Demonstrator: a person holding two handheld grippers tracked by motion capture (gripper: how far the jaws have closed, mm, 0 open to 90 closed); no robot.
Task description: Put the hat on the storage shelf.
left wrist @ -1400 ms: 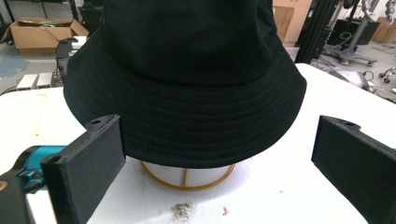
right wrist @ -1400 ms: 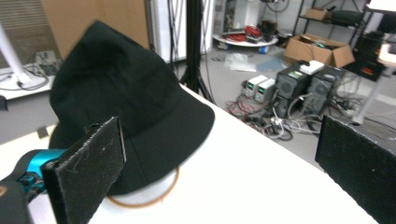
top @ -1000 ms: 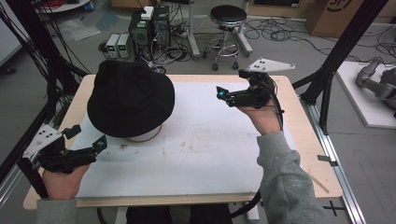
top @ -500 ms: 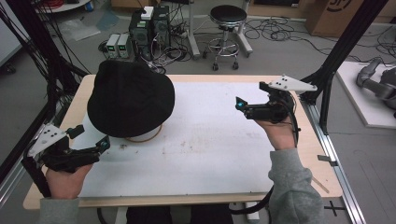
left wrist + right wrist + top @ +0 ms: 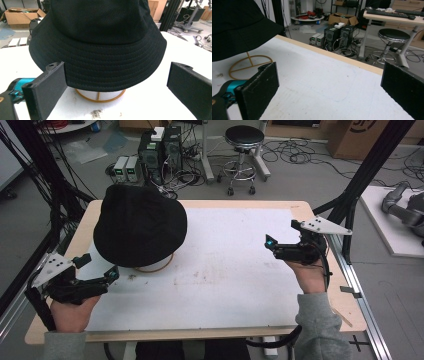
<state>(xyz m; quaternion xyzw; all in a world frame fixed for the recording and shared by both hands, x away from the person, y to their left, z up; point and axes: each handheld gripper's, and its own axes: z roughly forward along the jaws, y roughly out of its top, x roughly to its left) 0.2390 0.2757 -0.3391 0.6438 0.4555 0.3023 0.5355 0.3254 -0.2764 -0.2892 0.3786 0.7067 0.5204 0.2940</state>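
Black hat [image 5: 139, 224] on a wire stand [image 5: 99, 95] upper left, left gripper [image 5: 111, 275] spread wide just below its brim, right gripper [image 5: 270, 243] spread too, mid right, 2 empty.

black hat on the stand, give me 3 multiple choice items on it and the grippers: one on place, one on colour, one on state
1. Where does the black hat sit on the table?
A. far left part
B. near right corner
C. dead centre

2. What colour is the ring base of the stand under the hat?
A. blue
B. tan
C. red

3. How do the jaws of the left gripper stand?
A. shut on the brim
B. shut on nothing
C. open, apart from the hat

Answers:
1. A: in the high view the hat stands at the table's far left, ahead of the left gripper.
2. B: the left gripper view shows a tan ring below the brim.
3. C: both jaws stand wide apart, with the brim beyond them; the right gripper is open too.
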